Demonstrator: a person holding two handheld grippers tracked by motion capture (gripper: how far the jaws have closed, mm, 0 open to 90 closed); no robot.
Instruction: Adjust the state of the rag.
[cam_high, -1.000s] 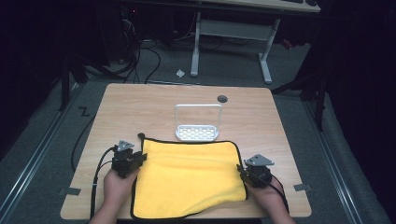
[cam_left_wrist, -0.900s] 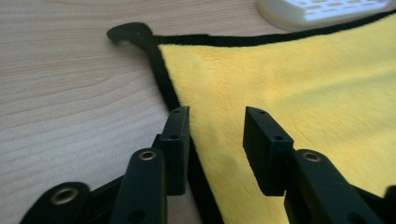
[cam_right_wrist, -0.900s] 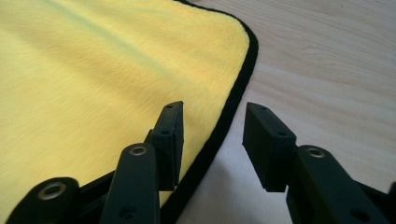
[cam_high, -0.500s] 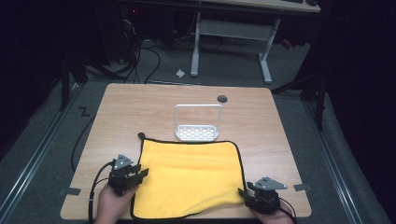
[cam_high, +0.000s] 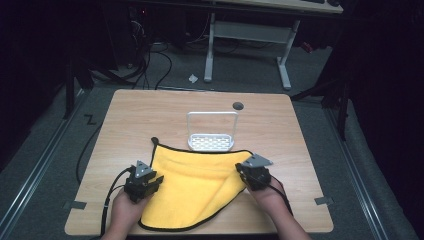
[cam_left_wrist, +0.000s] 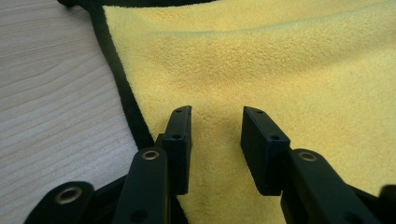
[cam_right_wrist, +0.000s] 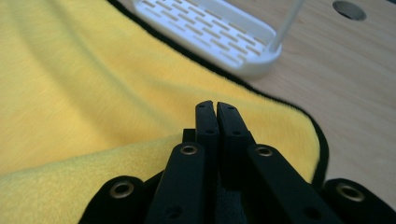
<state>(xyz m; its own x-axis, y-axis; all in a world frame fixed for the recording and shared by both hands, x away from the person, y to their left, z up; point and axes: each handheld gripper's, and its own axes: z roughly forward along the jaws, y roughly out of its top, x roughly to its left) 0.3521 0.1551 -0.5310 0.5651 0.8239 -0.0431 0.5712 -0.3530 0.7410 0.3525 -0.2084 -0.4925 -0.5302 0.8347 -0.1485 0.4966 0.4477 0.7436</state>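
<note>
High view, one yellow cloth (cam_high: 197, 187), one white rack (cam_high: 211, 131)

The left gripper (cam_left_wrist: 215, 135) looks along its two black jaws, which stand apart with a clear gap between them and press on nothing. Beneath and ahead of them lies a yellow cloth (cam_left_wrist: 280, 70) with a fleecy surface and a black hem (cam_left_wrist: 122, 88). The hem runs down to the base of one jaw. Beside the hem lies the pale wooden desk (cam_left_wrist: 51, 102).
</note>
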